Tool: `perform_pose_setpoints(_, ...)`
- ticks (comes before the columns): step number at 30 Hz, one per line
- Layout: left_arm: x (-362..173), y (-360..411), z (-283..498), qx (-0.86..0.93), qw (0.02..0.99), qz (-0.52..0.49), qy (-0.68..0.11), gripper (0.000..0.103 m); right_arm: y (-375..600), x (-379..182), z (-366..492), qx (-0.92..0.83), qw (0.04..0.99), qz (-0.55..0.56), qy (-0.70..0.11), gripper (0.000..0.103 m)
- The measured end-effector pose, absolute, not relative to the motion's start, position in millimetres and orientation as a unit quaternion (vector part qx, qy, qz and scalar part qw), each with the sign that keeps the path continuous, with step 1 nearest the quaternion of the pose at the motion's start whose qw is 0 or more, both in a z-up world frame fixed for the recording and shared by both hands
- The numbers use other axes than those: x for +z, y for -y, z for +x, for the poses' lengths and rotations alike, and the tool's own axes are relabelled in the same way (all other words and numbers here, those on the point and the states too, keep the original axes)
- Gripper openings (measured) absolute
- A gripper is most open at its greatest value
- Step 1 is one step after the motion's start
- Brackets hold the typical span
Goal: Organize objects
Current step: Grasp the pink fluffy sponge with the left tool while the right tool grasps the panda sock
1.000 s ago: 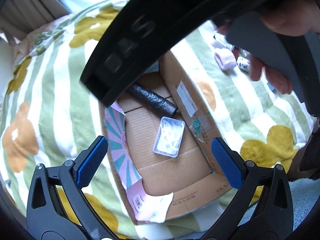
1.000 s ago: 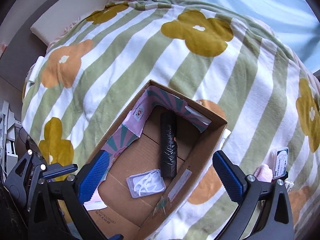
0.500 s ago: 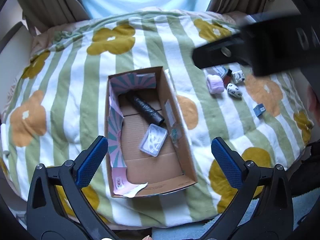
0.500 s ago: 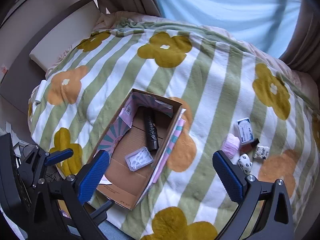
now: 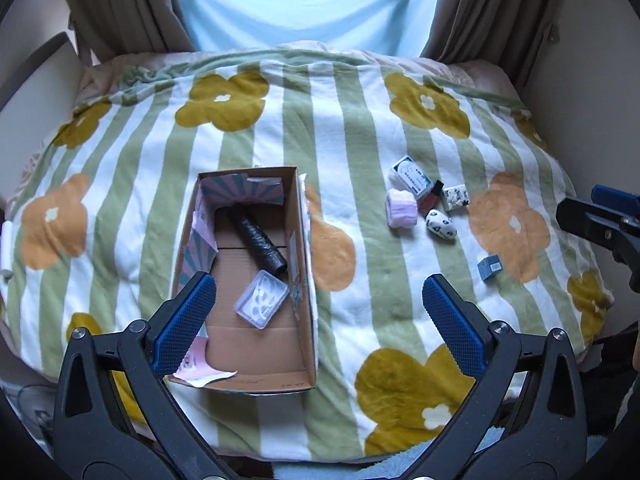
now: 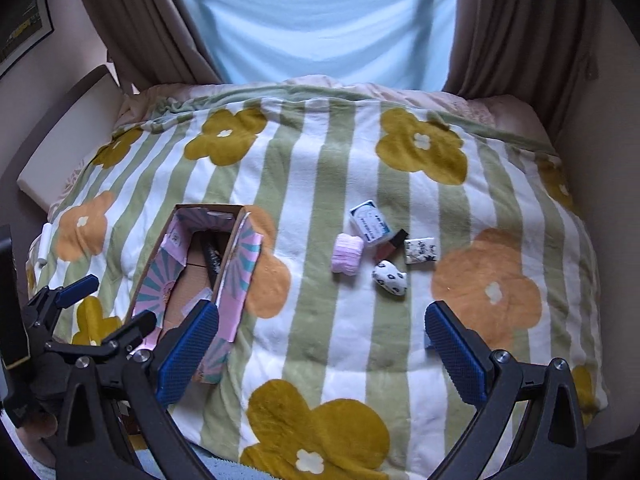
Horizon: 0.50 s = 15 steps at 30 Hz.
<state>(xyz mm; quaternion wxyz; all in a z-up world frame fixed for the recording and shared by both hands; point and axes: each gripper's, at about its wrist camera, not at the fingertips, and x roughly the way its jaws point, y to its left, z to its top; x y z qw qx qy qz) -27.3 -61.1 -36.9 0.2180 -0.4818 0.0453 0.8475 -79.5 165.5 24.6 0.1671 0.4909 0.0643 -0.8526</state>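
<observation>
our right gripper (image 6: 318, 354), wide and empty, is nearer the pink roll (image 6: 347, 254), just above frame centre; left gripper (image 5: 319, 320) also wide.

No text can be read with any certainty. The small white packet (image 6: 370, 222) carries a blue band of print too small to make out. The cardboard box (image 5: 260, 380) has faint printing along its near flap, also illegible, and a white label (image 5: 293, 250) on its inner wall is unreadable too.
</observation>
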Motion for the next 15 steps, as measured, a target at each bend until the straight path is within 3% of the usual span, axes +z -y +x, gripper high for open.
perform_pose_setpoints(15, -29.3, -11.2, -35.6, 0.84, 0.231, -0.49, -0.041, 0.103, -243.5, 16.7, -92.6, -0.858, 0.148, 0.491, -0.021, 0.103)
